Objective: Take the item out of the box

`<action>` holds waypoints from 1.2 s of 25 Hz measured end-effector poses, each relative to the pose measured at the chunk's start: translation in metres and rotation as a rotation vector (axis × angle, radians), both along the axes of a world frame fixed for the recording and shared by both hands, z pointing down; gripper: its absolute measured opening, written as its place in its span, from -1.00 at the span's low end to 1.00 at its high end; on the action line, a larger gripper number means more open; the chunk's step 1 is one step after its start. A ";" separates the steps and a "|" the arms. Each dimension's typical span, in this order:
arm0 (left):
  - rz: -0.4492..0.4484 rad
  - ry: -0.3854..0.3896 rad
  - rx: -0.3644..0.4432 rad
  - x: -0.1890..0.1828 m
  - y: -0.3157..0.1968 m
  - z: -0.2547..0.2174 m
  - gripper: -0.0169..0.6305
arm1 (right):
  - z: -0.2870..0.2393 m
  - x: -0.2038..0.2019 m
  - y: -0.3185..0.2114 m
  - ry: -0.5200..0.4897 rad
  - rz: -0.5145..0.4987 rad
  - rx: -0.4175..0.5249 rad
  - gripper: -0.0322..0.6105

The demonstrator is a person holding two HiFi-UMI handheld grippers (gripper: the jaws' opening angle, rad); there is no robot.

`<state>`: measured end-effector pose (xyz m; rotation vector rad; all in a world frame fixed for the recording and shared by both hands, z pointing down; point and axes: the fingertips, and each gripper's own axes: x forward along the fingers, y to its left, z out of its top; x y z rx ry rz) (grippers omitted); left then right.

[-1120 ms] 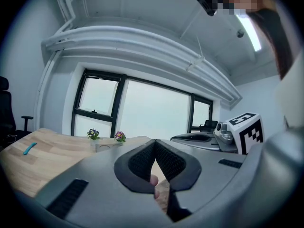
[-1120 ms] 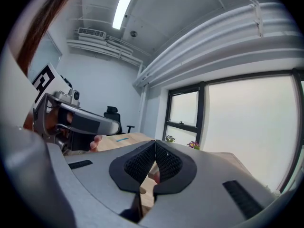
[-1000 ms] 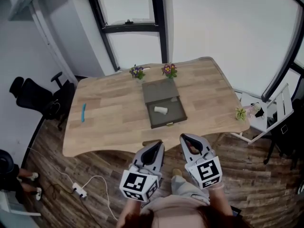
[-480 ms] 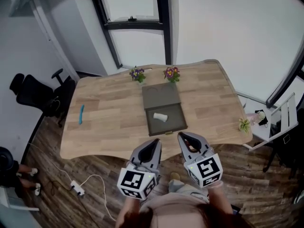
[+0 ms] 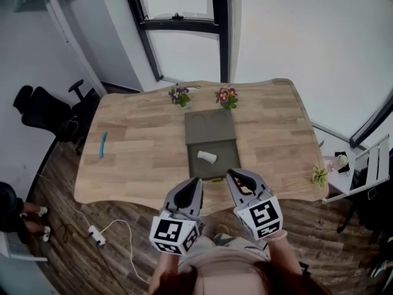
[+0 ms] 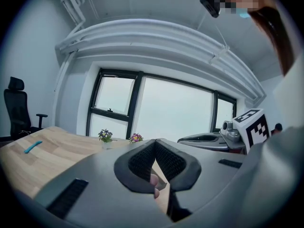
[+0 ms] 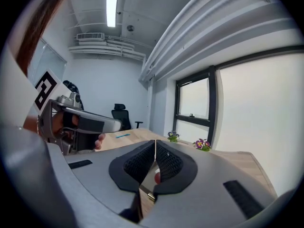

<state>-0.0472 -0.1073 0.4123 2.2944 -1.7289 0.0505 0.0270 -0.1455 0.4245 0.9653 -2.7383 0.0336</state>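
A flat grey box (image 5: pixel 212 157) lies open in the middle of the wooden table (image 5: pixel 135 158), its lid (image 5: pixel 209 126) folded back toward the window. A small white roll-shaped item (image 5: pixel 207 157) rests inside the box's tray. My left gripper (image 5: pixel 194 183) and right gripper (image 5: pixel 231 176) hover side by side at the table's near edge, just short of the box. Both are shut with nothing between the jaws. In the left gripper view the left gripper (image 6: pixel 154 144) has its pads touching; in the right gripper view the right gripper (image 7: pixel 156 144) looks the same.
Two small flower pots (image 5: pixel 178 94) (image 5: pixel 226 96) stand at the table's far edge behind the box. A blue pen-like object (image 5: pixel 102 145) lies at the left. A black office chair (image 5: pixel 46 112) stands left of the table, and a white side shelf (image 5: pixel 362 168) at the right.
The whole view has shifted forward: the table and box now sit closer to both grippers, whose tips have reached the table's near edge. Both stay shut.
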 end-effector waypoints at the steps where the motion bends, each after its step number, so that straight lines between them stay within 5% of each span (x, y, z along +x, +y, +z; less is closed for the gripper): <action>1: -0.004 0.000 -0.001 -0.001 -0.003 0.001 -0.94 | 0.002 -0.002 -0.004 0.004 -0.005 -0.004 -0.89; 30: 0.116 -0.007 -0.020 -0.058 -0.091 0.014 -0.94 | 0.081 -0.062 -0.077 0.168 -0.015 -0.112 -0.84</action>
